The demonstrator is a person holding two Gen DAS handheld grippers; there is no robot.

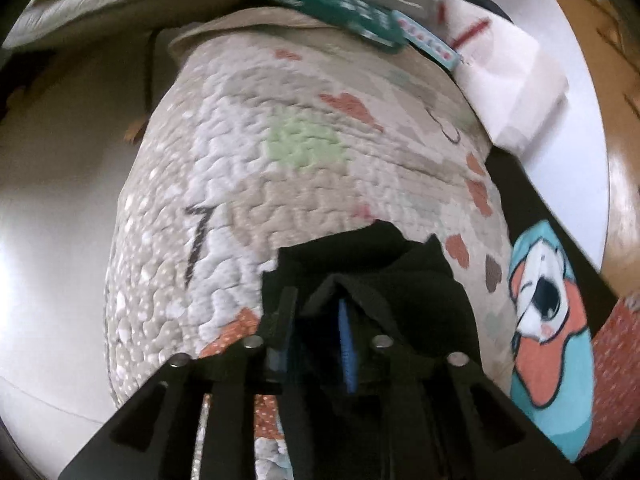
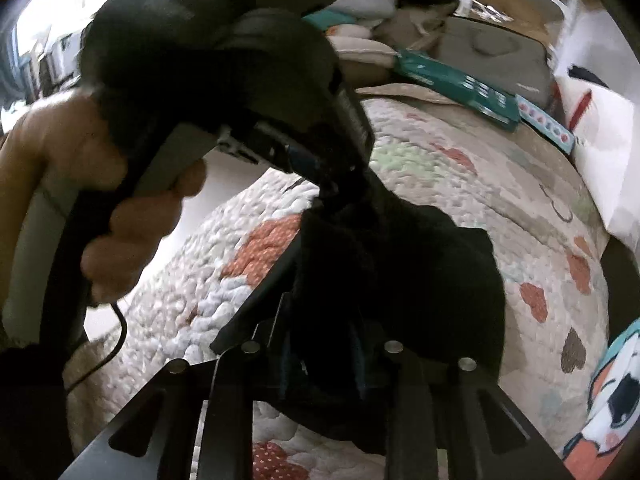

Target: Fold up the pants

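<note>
1. Over the quilted bedspread (image 1: pixel 248 168), both grippers carry the black pants (image 2: pixel 400 272), so the garment is up between the two tools, not lying flat yet.

2. Left gripper (image 1: pixel 312 320): its jaws are nearly together, with black cloth bunched between and over them. Looks clamped on the pants. The blue pad (image 1: pixel 346 344) peeks out under a fold.

3. Right gripper (image 2: pixel 320 344): jaws a bit further apart, and the dark fabric fills the gap and drapes over the right finger. I'd call it gripped, though motion blur makes the pad contact hard to read.

4. The key relation: from the right wrist view, the left tool comes in from the upper left, held in a hand (image 2: pixel 120 208), and its tip meets the same bundle just above the right gripper's fingers. So the two grips are very close together on the cloth.

5. My guess: the fold axis runs across the short span between the tips, and neither hand is nearer.
</note>
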